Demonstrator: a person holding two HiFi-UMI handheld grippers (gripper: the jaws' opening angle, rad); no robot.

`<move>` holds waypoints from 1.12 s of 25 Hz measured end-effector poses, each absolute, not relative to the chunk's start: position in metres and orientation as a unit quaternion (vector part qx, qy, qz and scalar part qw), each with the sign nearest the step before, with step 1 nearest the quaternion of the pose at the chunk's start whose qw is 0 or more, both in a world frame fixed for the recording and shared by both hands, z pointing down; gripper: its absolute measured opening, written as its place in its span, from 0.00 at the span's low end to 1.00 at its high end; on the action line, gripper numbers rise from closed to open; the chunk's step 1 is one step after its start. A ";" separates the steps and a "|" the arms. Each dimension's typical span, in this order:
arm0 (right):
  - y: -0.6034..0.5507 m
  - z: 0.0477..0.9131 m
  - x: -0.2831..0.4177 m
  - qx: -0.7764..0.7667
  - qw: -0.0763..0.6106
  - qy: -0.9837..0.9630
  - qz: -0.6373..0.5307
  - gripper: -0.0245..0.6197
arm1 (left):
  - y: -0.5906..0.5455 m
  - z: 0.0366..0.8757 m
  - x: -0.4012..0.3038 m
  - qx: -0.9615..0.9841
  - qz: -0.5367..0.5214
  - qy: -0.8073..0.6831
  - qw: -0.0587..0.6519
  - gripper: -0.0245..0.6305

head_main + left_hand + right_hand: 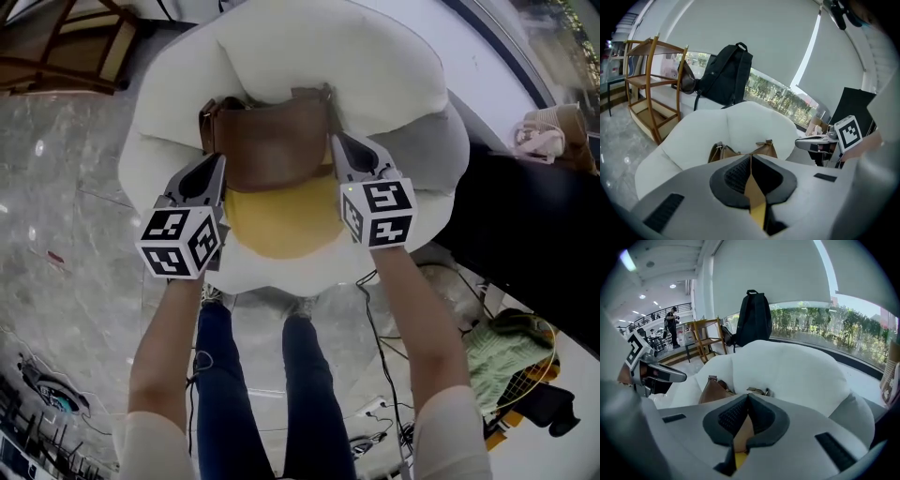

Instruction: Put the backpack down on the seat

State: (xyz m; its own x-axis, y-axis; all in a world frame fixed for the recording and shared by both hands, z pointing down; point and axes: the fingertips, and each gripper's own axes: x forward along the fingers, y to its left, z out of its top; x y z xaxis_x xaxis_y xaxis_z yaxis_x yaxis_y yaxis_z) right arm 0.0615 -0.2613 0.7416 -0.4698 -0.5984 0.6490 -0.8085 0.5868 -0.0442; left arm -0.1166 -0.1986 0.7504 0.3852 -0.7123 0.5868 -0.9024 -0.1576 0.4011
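Observation:
A brown leather backpack hangs upright over the yellow seat cushion of a white padded armchair. My left gripper is shut on the bag's left edge, and my right gripper is shut on its right edge. In the left gripper view the pads are pinched on a tan strip of the bag, and the bag's top shows beyond them. In the right gripper view the jaws likewise clamp tan material, with the bag ahead to the left.
A black backpack stands on the sill behind the chair, beside a wooden shelf. A dark desk runs along the right. Cables and a green cloth lie on the floor near the person's legs.

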 end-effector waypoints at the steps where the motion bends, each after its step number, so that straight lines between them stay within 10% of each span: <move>1: -0.259 0.733 0.062 0.419 0.295 -0.841 0.174 0.09 | -0.196 0.743 -0.114 0.750 0.130 -0.539 0.362 0.10; 28: -0.165 0.499 0.071 0.403 0.195 -0.878 0.169 0.09 | -0.118 0.510 -0.072 0.796 0.102 -0.509 0.311 0.10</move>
State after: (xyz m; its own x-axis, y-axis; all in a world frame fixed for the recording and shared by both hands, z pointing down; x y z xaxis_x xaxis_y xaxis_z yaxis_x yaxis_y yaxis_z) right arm 0.0707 -0.1649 0.4986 -0.5986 -0.6420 0.4790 -0.7738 0.6181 -0.1385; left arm -0.0724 -0.1180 0.5104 0.4604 -0.7472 0.4793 -0.8742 -0.2881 0.3908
